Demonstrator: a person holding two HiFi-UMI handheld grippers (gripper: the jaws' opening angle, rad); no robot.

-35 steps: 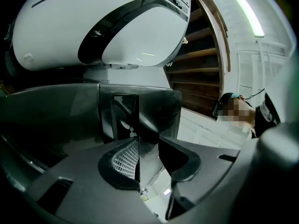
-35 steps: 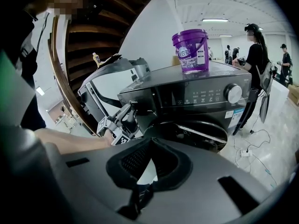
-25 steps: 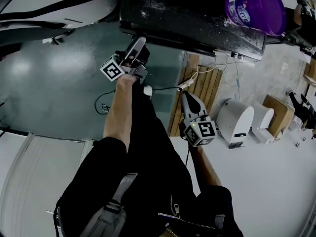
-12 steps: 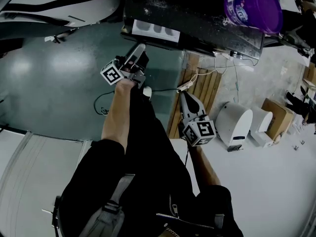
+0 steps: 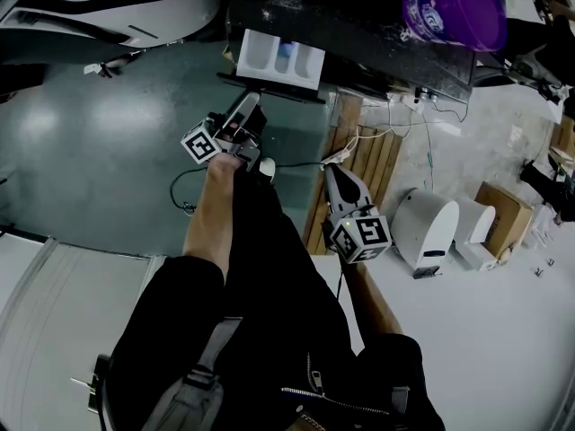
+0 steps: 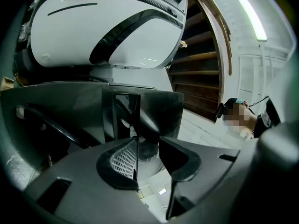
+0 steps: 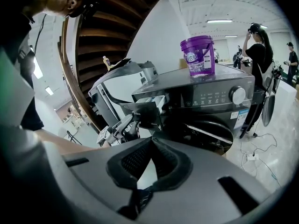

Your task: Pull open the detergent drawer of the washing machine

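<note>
Action starts at the far left, where a white rounded housing (image 5: 108,7) sits. Just right of it the left gripper (image 5: 249,99) points up at the washing machine (image 5: 359,34), jaws clamped on the dark front panel of the detergent drawer (image 5: 280,59). That drawer stands pulled out from the machine's upper left corner, white compartments showing, one with a touch of blue. Moving right, the right gripper (image 5: 331,171) hangs nearer the person, well apart from the machine, over wooden slats (image 5: 367,151), jaws pressed together with nothing between them. Farther right, a purple bucket (image 5: 454,9) stands on the machine's top, and a white domed device (image 5: 428,223) rests on the floor beside a cardboard box (image 5: 505,206).
</note>
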